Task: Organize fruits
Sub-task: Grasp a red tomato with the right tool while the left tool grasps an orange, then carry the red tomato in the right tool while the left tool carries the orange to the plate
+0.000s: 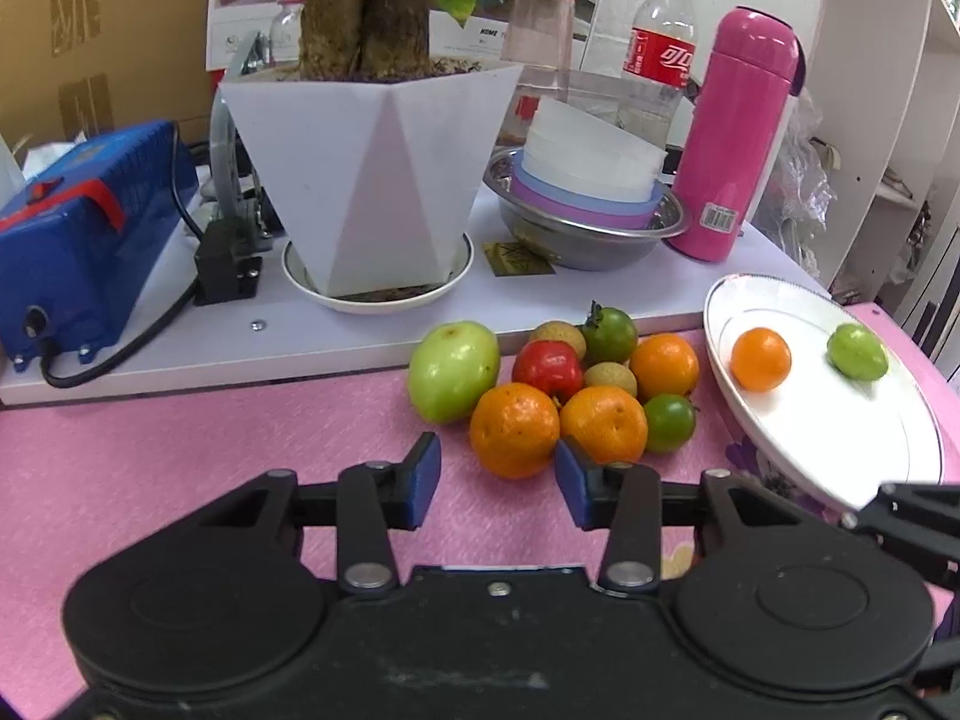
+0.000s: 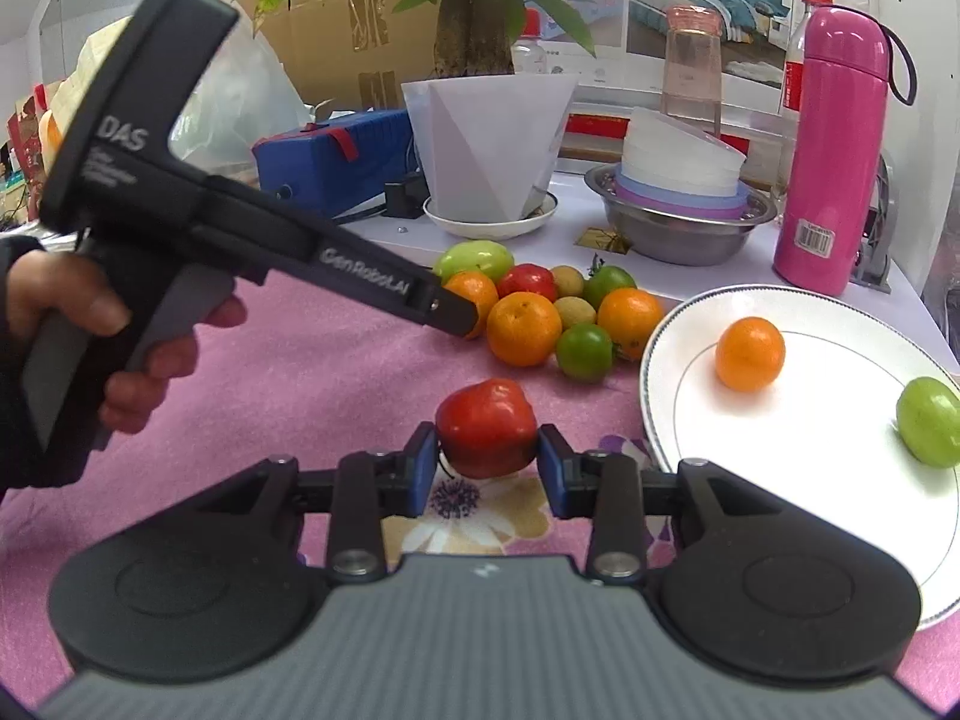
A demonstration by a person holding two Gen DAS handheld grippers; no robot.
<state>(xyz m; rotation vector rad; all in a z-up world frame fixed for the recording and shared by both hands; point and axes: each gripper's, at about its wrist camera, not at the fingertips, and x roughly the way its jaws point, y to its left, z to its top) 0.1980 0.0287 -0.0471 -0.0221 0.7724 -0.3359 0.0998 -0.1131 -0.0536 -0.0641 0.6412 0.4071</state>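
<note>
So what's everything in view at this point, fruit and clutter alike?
oranges: 4, orange; three in the pile on the pink cloth, one on the plate
green fruits: 4, green; three in the pile, one on the plate
red fruits: 2, red; one in the pile, one gripped
tan fruits: 2, tan; in the pile
plate: 1, white; right of the pile
plant pot: 1, white; on the board behind
steel bowl: 1, silver; holds stacked bowls
flask: 1, pink; beside the bowl
blue machine: 1; far left
left gripper: open, at an orange
right gripper: shut on a red fruit
hand: holds the left gripper
</note>
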